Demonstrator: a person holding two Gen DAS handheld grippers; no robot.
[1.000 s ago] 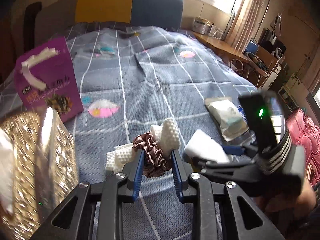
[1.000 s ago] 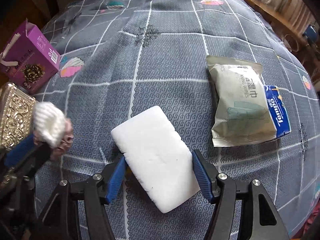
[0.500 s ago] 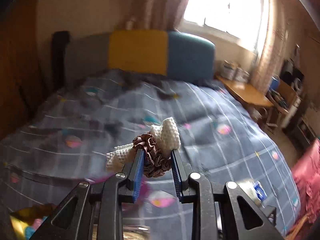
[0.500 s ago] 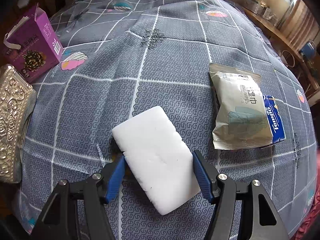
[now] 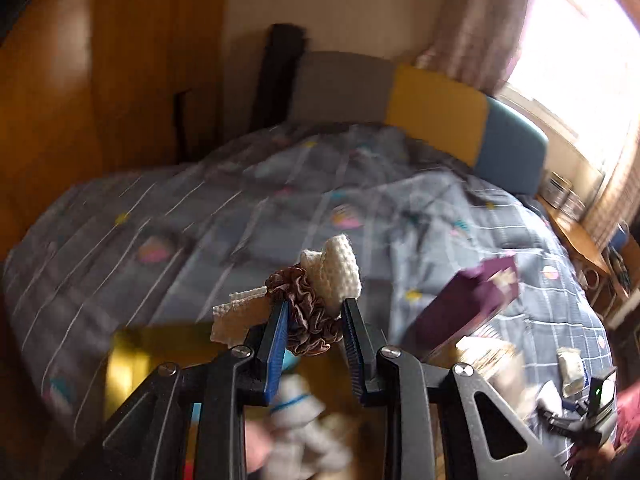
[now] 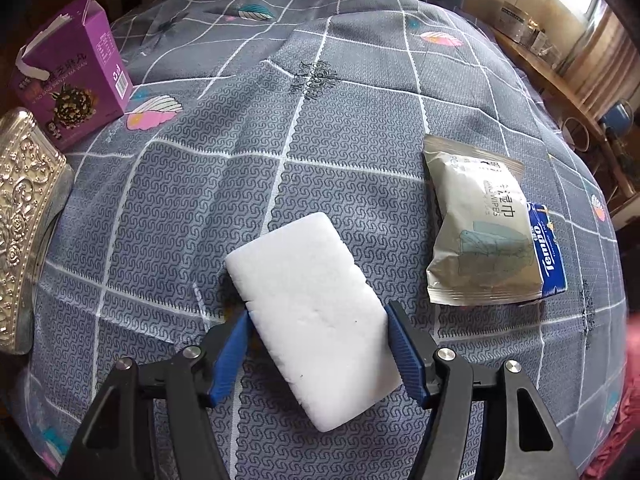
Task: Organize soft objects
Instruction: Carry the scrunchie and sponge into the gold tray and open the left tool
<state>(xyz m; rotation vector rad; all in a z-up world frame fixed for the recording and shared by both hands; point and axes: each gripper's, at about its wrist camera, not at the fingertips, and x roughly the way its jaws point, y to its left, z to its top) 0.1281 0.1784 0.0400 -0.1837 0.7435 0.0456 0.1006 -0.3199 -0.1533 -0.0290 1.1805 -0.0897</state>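
Since a second ago the left gripper [image 5: 314, 322] has swung way off to the left with its load, so its view now looks over a yellow box [image 5: 132, 354] at the near left edge of the bed [image 6: 360, 128] instead of the middle of the quilt. Fingers are clamped on a brown scrunchie [image 5: 306, 320] with a white waffle cloth [image 5: 340, 272] bunched in with it. Everything is motion-blurred, but there's something soft and white [image 5: 298, 428] already lying in the box right below.

The right gripper [image 6: 318, 344] hasn't really budged. Its fingers sit on either side of the white sponge [image 6: 310, 308] near the middle of the bed, pressed against its long edges, so I'd call that gripped. The wipes pack [image 6: 480, 236] is off to the right, the purple carton [image 6: 74, 76] far left.

What could go wrong: the cloth is only partly pinched, a loose flap [image 5: 236, 316] hangs out left, so a fast swing could shake it free before it's over the box. A release that comes too soon drops it on the quilt. The sponge is held near one end too, so it may pivot when lifted.
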